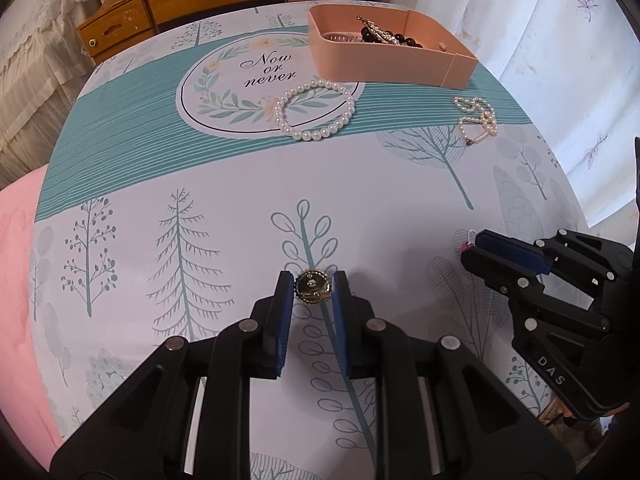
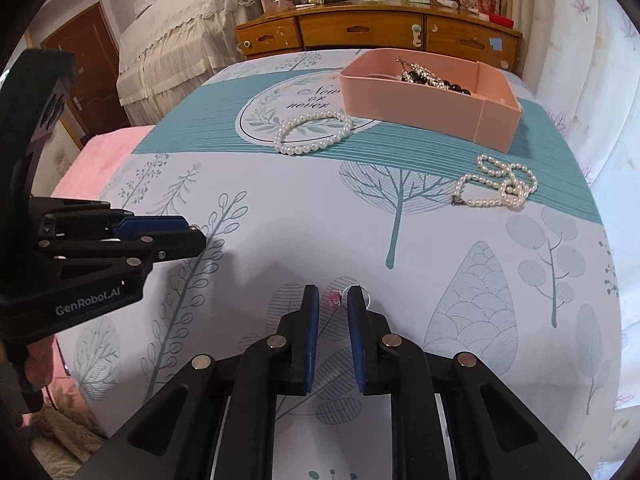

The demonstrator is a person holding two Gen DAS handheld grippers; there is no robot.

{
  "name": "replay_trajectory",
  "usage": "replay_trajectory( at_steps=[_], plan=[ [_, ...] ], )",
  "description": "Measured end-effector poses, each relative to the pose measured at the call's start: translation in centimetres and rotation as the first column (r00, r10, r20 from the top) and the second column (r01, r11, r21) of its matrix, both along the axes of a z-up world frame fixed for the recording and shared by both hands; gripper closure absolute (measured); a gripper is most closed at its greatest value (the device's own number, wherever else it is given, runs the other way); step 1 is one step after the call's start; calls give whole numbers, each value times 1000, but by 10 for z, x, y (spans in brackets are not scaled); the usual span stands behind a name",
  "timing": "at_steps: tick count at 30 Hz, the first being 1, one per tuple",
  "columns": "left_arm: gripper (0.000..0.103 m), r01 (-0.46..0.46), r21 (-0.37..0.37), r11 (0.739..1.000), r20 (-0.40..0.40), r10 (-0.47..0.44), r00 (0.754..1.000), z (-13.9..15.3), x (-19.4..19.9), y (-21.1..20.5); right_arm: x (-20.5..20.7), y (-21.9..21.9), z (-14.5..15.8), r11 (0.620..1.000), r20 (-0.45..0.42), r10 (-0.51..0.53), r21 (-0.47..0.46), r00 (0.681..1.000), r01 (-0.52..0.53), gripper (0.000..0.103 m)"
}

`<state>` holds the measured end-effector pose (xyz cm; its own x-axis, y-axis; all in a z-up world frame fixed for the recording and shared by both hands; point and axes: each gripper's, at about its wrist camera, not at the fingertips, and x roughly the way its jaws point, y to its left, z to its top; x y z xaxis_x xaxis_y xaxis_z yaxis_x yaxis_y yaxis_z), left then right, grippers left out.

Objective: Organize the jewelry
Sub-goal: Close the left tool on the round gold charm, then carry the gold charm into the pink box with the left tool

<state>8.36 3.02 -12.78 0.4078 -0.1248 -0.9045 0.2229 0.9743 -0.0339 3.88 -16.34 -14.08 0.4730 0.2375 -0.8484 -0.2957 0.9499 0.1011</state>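
Left gripper point(image 1: 312, 280) sat low over the table, pointing forward, blue pads point(image 1: 285, 300) nearly parallel and closed in on a small round gold piece pinched at the tips. Right gripper point(image 2: 333, 296) was just beside it on the right, also low and pointing forward, angled slightly toward the left one, jaws narrowed to a small gap around a tiny pink-stoned ring; whether the pads point(image 2: 311, 332) actually touched it could not be told.
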Motion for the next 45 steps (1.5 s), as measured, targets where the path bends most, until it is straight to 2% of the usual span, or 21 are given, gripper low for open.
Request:
replay_trajectory(
  at_steps=[5,9,12,17,22,28,34,36,39,45],
  plan=[
    [86,-5,-5,1000,-9,5,1000,-3,0,2,-2,5,-1,999,20,18,-44,1000,-17,88],
    [86,-6,-8,1000,-11,6,1000,-4,0,2,-5,11,-2,995,47,42,-89,998,-37,95],
    [86,-7,-10,1000,-8,6,1000,-3,0,2,-8,15,0,992,76,56,-121,995,-46,96],
    [86,-4,-32,999,-12,4,1000,6,4,1,-9,9,10,995,81,46,-91,996,-38,96],
    [86,2,-83,997,-5,-3,1000,31,24,1,9,-6,43,999,125,19,-50,992,-13,96],
    [86,27,-151,988,43,-21,999,84,84,-9,60,-39,95,998,190,-65,29,980,60,96],
    [86,34,-192,981,67,-21,998,120,156,-31,127,-73,130,984,176,-150,126,973,128,96],
    [86,17,-226,974,35,-9,999,122,187,-40,151,-83,132,976,139,-172,160,975,149,96],
    [86,-3,-212,977,13,6,1000,115,224,-54,185,-98,131,961,78,-208,202,975,189,96],
    [86,-61,-195,979,-53,51,997,77,271,-67,233,-112,111,940,-21,-254,231,967,252,96]
  ],
)
